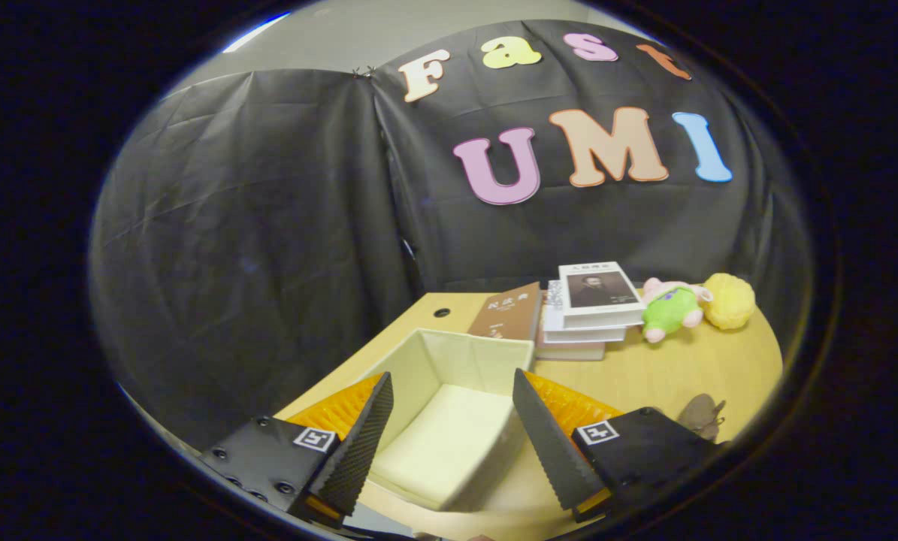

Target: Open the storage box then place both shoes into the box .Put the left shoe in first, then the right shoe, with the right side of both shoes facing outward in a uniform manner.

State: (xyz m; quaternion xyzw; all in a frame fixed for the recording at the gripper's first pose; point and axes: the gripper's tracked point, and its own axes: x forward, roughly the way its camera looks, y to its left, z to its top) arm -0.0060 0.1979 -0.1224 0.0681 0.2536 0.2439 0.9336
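Note:
A cream fabric storage box (486,352) stands on the wooden table just ahead of my fingers, its top open and its inside bare. My gripper (452,413) hovers above its near side with the fingers spread wide apart and nothing between them. Beyond the right finger, near the table's edge, lies a small grey-brown shoe (702,415), partly hidden by the gripper body.
Behind the box a brown book (507,312) leans against a stack of books (591,308). A green-and-pink plush toy (670,309) and a yellow fluffy ball (729,300) lie to their right. The wooden table (666,368) has a cable hole (441,312) at its far left.

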